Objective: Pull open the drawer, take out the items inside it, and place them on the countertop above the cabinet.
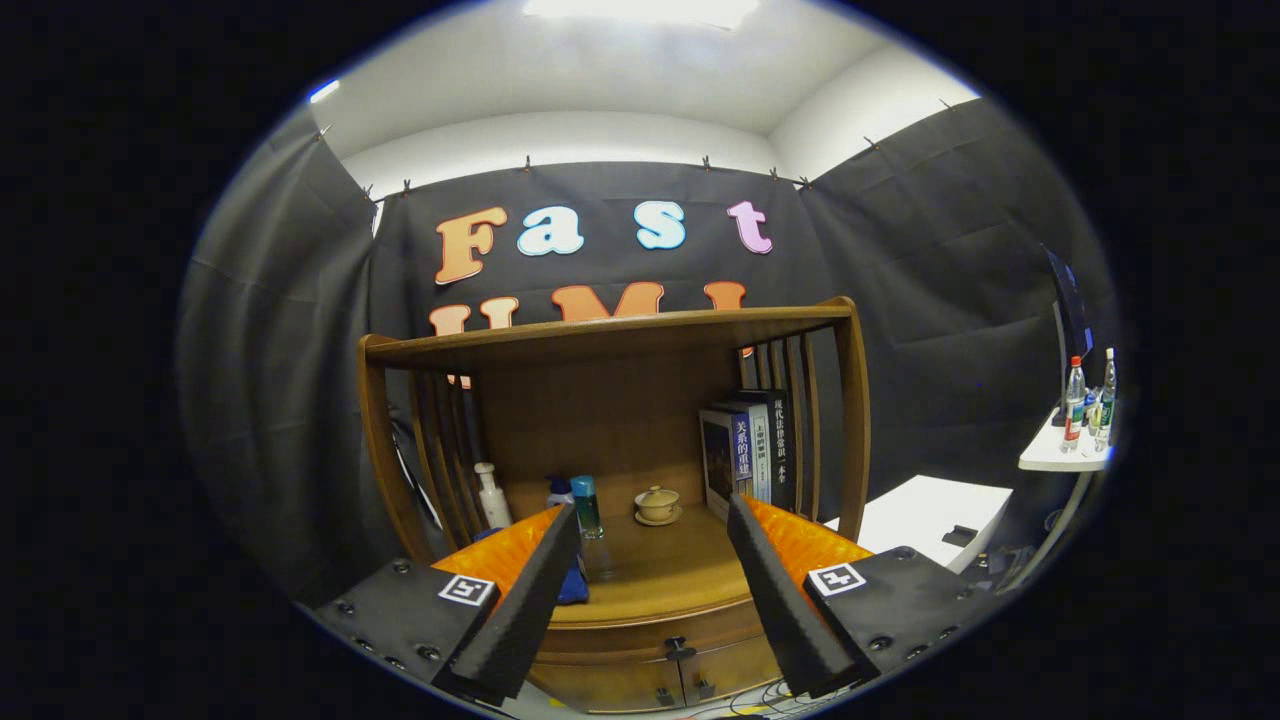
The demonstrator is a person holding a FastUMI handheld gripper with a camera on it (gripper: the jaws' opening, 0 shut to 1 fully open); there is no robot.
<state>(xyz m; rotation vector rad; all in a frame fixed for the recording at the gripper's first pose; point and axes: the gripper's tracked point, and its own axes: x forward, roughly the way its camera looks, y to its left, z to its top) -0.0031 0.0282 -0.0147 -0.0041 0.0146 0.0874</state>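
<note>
Fisheye camera riding on the tool (652, 520) looks forward along its spread fingers, from slightly above, facing the wooden cabinet's counter (660, 575) close ahead; drawer (650, 650) front sits below.

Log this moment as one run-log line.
phase: approach | gripper: open, holds nothing | drawer: shut, between fingers | drawer knob: untouched | countertop: teacup, bottles, books

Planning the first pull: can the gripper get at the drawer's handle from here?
Probably yes. The gripper, jaws open and holding nothing, faces the cabinet, and the drawer handle sits low between them with nothing in front of it. The drawer looks closed.
</note>
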